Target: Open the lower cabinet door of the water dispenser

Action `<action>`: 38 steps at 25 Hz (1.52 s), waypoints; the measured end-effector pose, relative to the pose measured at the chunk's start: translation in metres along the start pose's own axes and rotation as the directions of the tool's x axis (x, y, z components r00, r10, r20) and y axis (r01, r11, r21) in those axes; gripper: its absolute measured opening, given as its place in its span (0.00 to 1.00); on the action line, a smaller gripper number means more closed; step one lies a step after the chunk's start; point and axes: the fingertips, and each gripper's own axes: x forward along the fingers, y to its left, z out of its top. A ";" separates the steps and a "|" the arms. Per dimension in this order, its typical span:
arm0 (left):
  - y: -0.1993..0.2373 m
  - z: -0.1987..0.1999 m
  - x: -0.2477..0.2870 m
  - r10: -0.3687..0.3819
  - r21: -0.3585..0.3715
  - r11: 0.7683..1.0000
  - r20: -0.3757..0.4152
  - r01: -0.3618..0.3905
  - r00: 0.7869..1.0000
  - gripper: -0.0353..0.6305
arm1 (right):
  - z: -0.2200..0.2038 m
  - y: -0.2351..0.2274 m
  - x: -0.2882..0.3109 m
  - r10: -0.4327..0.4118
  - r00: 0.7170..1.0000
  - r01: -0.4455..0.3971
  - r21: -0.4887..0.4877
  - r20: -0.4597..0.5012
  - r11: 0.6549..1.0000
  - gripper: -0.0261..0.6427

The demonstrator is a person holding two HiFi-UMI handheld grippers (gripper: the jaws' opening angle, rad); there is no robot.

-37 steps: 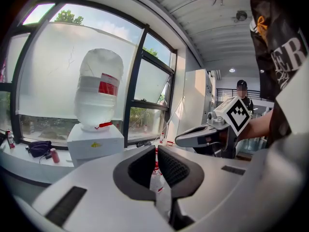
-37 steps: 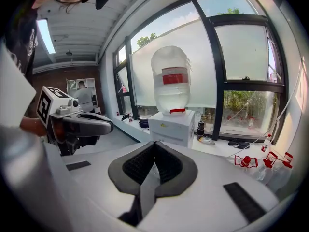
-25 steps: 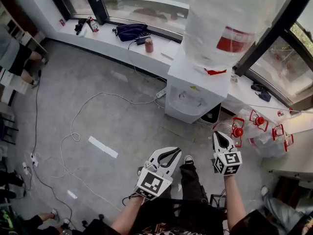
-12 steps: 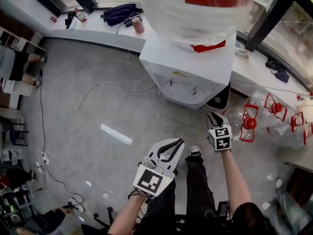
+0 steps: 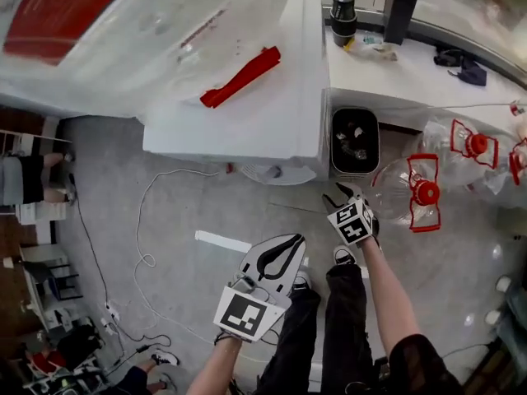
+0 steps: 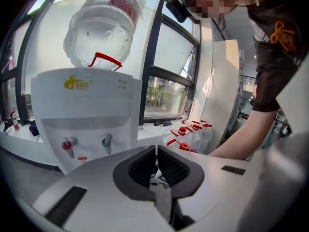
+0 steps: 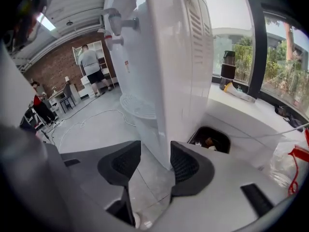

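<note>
The white water dispenser [image 5: 247,113] fills the top of the head view, with its big clear bottle [image 5: 123,23] on it. In the right gripper view its tall body [image 7: 164,66] stands close ahead, with the drip tray [image 7: 137,105] on the front and the lower cabinet below it. My right gripper [image 7: 155,159] is open; its jaws have just been opening. Nothing lies between them, and the dispenser's lower front corner shows beyond the gap. In the head view, my right gripper [image 5: 346,191] is low at the dispenser's right side. My left gripper [image 6: 156,151] is shut and empty, further back [image 5: 296,239], facing the taps [image 6: 69,144].
A black bin [image 5: 354,141] stands right of the dispenser against the white window ledge [image 5: 428,81]. Empty water jugs with red caps [image 5: 416,192] lie on the floor at the right. A white cable [image 5: 148,220] snakes over the grey floor. People stand far off [image 7: 89,62].
Both grippers have sunk toward the floor and the view has closed in on the dispenser. The right gripper went from shut to open while nearing the dispenser's lower right side.
</note>
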 end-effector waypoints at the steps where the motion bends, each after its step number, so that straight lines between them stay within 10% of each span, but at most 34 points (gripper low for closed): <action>1: 0.001 -0.002 0.007 -0.007 0.007 1.000 -0.010 0.007 1.000 0.09 | 0.000 -0.002 0.007 0.003 1.000 -0.003 0.004 0.003 1.000 0.34; 14: 0.012 -0.027 0.090 -0.039 0.058 0.997 -0.080 0.044 0.996 0.09 | -0.016 -0.034 0.090 0.048 0.998 -0.053 -0.106 -0.043 0.993 0.40; 28: 0.041 -0.051 0.065 0.045 0.022 0.999 -0.148 -0.043 0.988 0.09 | -0.018 -0.034 0.089 -0.064 0.992 0.042 -0.186 -0.112 0.982 0.31; 38: 0.041 -0.072 0.014 0.073 -0.014 0.997 -0.126 -0.075 0.989 0.09 | -0.079 0.092 0.063 0.098 0.991 -0.107 -0.099 -0.092 0.989 0.33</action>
